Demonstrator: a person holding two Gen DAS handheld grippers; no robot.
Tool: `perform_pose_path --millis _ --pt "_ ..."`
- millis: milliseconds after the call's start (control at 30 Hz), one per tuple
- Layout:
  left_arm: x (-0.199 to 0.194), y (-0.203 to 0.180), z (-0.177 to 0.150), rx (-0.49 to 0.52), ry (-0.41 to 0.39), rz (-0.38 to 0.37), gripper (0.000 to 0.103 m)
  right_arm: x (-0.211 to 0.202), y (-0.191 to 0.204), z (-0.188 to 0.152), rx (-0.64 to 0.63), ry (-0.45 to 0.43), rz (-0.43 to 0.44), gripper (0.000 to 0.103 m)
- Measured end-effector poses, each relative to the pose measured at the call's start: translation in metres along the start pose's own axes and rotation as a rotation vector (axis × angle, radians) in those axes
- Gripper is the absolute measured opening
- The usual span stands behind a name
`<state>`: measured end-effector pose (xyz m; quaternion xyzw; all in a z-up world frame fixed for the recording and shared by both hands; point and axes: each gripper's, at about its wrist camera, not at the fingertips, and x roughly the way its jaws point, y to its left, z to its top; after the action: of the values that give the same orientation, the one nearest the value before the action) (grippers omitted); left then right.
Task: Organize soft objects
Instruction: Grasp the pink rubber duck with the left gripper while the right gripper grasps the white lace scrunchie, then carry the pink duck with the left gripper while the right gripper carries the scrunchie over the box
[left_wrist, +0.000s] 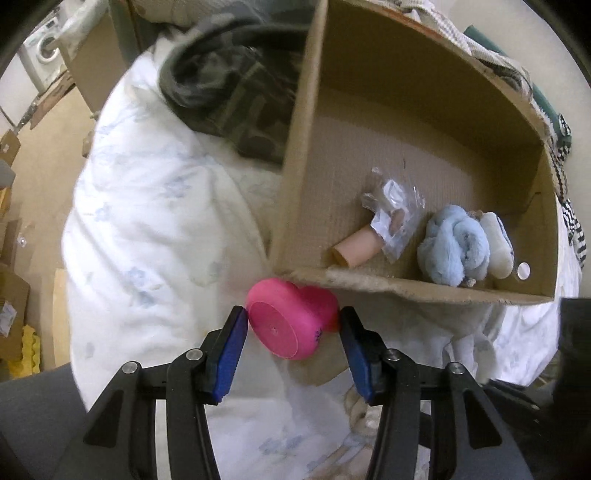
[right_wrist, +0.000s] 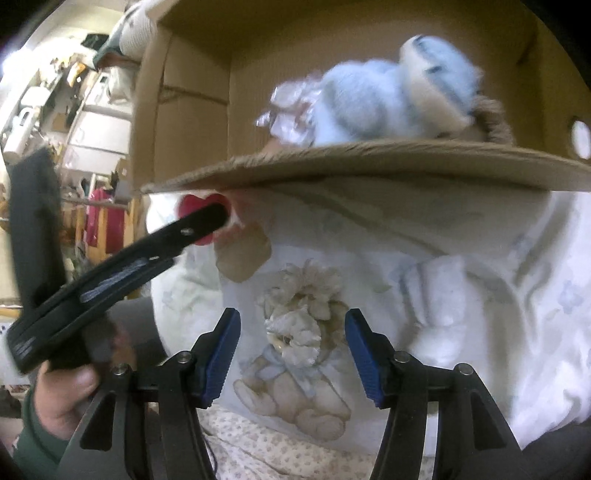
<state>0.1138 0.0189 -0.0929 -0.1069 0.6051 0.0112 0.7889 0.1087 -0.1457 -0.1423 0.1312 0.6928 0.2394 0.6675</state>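
Note:
My left gripper (left_wrist: 292, 317) is shut on a pink heart-shaped soft toy (left_wrist: 291, 323), held just in front of the near wall of a cardboard box (left_wrist: 424, 290). Inside the box lie a light-blue plush (left_wrist: 456, 245), a cream soft roll (left_wrist: 498, 245), a beige tube (left_wrist: 356, 251) and a clear plastic packet (left_wrist: 393, 216). My right gripper (right_wrist: 291, 325) is open and empty above a white bear-print blanket (right_wrist: 369, 295), over a cream fabric flower (right_wrist: 299, 317). The right wrist view shows the left gripper (right_wrist: 207, 221) holding the pink toy (right_wrist: 195, 205) at the box's corner.
The box sits on a white duvet (left_wrist: 155, 221). A dark patterned garment (left_wrist: 229, 92) lies beyond the box's left wall. Cardboard boxes (left_wrist: 14, 302) and a washing machine (left_wrist: 40, 55) stand at the left. Cluttered shelves (right_wrist: 74, 110) fill the room's far side.

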Motion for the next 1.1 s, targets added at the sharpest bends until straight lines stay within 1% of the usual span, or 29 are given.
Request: perform_pose_path --millis 133,167,200,267,300,333,400,467,600,900,1000,1100 --pt "-0.018 0.01 -0.012 -0.003 -0.031 0.002 0.048 0.017 0.01 0.003 -0.018 0.028 -0.031 0.062" --pt "-0.022 0.012 -0.016 -0.002 -0.038 0.007 0.048 0.019 0.012 0.002 -0.032 0.033 -0.044 0.058" --pt "-0.027 0.014 -0.018 -0.003 -0.046 0.008 0.048 0.02 0.014 0.002 -0.049 0.036 -0.065 0.046" --pt "-0.033 0.02 -0.022 -0.006 -0.051 0.003 0.048 0.024 0.017 0.001 -0.073 0.043 -0.097 0.033" --pt "-0.036 0.022 -0.024 -0.008 -0.053 0.002 0.048 0.024 0.018 0.0 -0.082 0.037 -0.105 0.028" --pt "-0.038 0.024 -0.025 -0.011 -0.054 0.0 0.048 0.022 0.018 -0.001 -0.091 0.028 -0.115 0.025" --pt "-0.041 0.03 -0.026 -0.023 -0.056 -0.01 0.048 0.016 0.02 -0.004 -0.099 0.01 -0.109 0.024" --pt "-0.045 0.029 -0.024 -0.025 -0.062 -0.011 0.048 0.008 0.023 -0.006 -0.097 -0.016 -0.084 0.024" --pt "-0.05 0.027 -0.027 -0.008 -0.074 -0.004 0.048 -0.006 0.024 -0.012 -0.105 -0.057 -0.061 0.024" --pt "-0.054 0.023 -0.032 0.007 -0.082 0.015 0.048 -0.029 0.03 -0.021 -0.135 -0.122 -0.042 0.024" --pt "-0.058 0.023 -0.034 -0.001 -0.088 0.017 0.048 -0.046 0.029 -0.023 -0.13 -0.156 -0.015 0.024" --pt "-0.069 0.023 -0.036 -0.006 -0.109 0.009 0.048 -0.072 0.025 -0.028 -0.103 -0.216 0.023 0.024"
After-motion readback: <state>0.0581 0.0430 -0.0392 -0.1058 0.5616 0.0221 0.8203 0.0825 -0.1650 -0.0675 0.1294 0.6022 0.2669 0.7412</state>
